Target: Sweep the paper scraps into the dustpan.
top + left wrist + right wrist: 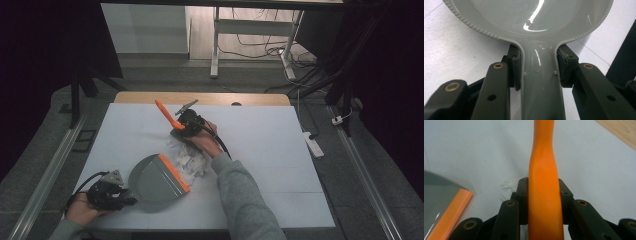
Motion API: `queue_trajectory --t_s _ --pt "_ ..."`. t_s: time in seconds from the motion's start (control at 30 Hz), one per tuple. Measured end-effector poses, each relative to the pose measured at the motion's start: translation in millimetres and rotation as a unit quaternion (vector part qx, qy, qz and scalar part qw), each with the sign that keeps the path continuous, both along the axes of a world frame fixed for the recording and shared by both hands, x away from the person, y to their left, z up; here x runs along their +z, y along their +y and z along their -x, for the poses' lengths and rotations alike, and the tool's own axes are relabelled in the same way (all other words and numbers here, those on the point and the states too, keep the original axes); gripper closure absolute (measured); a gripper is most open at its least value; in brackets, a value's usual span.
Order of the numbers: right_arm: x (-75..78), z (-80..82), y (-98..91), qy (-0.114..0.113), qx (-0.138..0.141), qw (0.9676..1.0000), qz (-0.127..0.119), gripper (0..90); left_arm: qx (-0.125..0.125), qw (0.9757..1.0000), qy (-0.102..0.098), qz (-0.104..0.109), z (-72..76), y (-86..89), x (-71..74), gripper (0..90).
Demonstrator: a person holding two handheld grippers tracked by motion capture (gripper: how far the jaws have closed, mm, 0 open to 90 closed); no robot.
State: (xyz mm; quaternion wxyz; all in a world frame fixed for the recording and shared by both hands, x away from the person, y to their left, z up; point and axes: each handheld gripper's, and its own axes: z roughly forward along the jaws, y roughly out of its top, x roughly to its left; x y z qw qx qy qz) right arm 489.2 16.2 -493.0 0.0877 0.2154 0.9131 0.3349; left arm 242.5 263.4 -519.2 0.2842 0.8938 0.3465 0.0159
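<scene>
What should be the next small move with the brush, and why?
Probably a short sweep of the brush toward the dustpan. The right hand-held gripper is shut on its orange handle, and the white paper scraps lie between the brush and the pan's orange lip. The left hand-held gripper clamps the pan's handle, with the pan's mouth facing the scraps.

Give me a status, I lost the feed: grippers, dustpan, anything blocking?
Left gripper shut on dustpan handle. Right gripper shut on brush handle. Paper scraps piled at the dustpan's orange lip. Nothing in the way.
</scene>
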Motion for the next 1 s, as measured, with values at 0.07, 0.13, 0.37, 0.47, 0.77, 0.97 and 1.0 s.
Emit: queue_trajectory --t_s 0.07,0.13,0.37,0.47,0.77,0.97,1.0 --pt "-1.1 0.6 4.1 0.000 0.009 1.0000 0.005 70.1 0.001 1.0000 -0.001 0.000 0.2 0.1 0.1 61.7" --pt "-1.7 2.4 7.8 0.003 0.018 0.9998 0.008 70.2 0.001 1.0000 -0.001 -0.001 0.4 0.4 0.3 61.7" --pt "1.4 20.1 9.4 0.020 0.059 0.9975 0.033 70.2 0.003 1.0000 0.000 0.001 0.8 1.2 0.0 61.6" --pt "3.1 32.4 3.6 0.033 0.083 0.9954 0.035 70.1 0.004 1.0000 0.000 0.001 0.9 2.3 0.2 61.7" --pt "32.6 50.6 -29.7 -0.015 0.059 0.9978 -0.025 70.1 0.007 1.0000 0.004 -0.001 1.3 4.1 0.6 61.6" --pt "49.4 49.4 -52.9 -0.033 0.022 0.9980 -0.050 70.1 0.006 0.9999 0.007 -0.003 2.7 7.9 0.3 61.7" --pt "50.4 49.8 -56.4 -0.036 0.013 0.9980 -0.051 70.1 0.006 0.9999 0.008 -0.003 2.8 8.6 0.2 61.6"
